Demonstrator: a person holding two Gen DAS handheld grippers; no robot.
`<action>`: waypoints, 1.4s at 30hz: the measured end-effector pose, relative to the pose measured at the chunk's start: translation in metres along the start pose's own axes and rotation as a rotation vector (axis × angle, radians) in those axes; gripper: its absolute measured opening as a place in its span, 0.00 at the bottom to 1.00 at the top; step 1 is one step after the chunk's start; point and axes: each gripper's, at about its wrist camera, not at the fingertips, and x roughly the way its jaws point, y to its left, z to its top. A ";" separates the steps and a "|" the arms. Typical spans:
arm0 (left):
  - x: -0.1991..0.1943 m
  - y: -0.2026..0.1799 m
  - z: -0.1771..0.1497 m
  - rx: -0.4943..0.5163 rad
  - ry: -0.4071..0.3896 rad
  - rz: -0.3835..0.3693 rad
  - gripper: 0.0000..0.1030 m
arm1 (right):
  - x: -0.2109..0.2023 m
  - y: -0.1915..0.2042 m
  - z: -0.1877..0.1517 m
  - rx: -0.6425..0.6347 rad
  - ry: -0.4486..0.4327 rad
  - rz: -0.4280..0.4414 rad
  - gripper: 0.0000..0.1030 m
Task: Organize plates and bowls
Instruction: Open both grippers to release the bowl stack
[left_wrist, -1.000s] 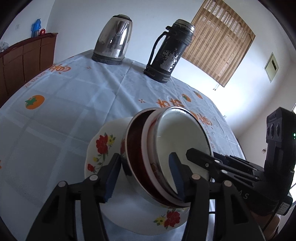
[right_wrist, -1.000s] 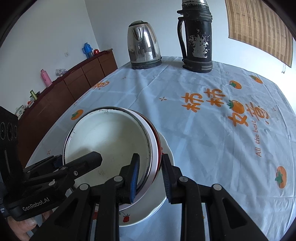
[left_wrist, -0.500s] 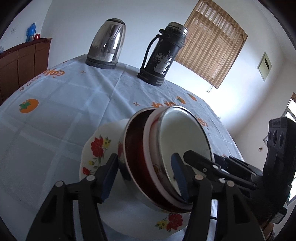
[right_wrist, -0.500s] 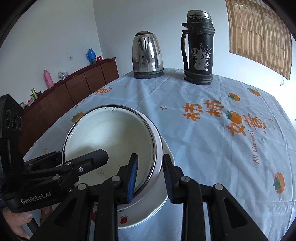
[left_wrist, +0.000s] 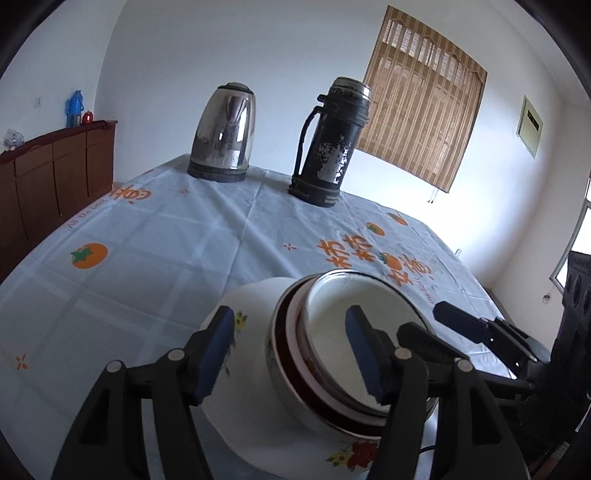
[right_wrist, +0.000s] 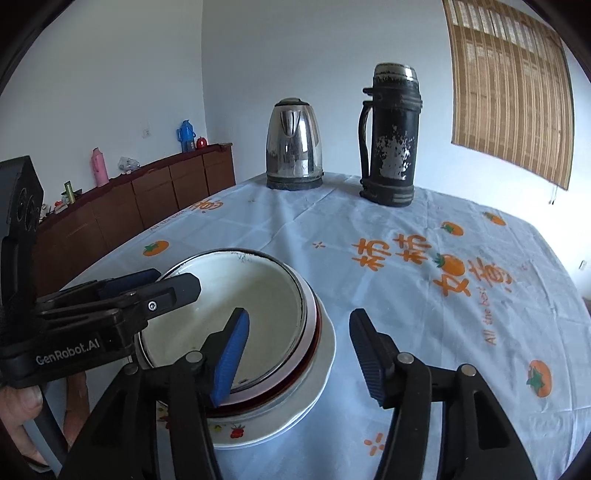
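Note:
A stack of nested bowls, white enamel bowl on top, sits on white flowered plates on the tablecloth. It also shows in the left wrist view as the bowls on the plate. My left gripper is open, its jaws astride the left rim of the stack without touching. My right gripper is open, its jaws astride the right rim, also apart from it. Each gripper shows in the other's view, the left gripper and the right gripper.
A steel kettle and a worn black thermos stand at the far edge of the table. A brown sideboard with small items lines the left wall. The tablecloth carries orange prints.
Both grippers have opened and let go of the bowl rims. Both have drawn back a little, and the stack now rests level on the plates.

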 end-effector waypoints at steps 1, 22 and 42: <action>-0.002 0.000 0.000 0.005 -0.017 0.007 0.63 | -0.004 0.000 0.000 -0.008 -0.024 -0.012 0.58; -0.018 -0.009 0.001 0.088 -0.155 0.089 0.63 | -0.036 -0.003 -0.002 -0.046 -0.258 -0.123 0.64; -0.023 -0.016 0.000 0.124 -0.176 0.113 0.63 | -0.047 -0.005 -0.002 -0.028 -0.318 -0.138 0.64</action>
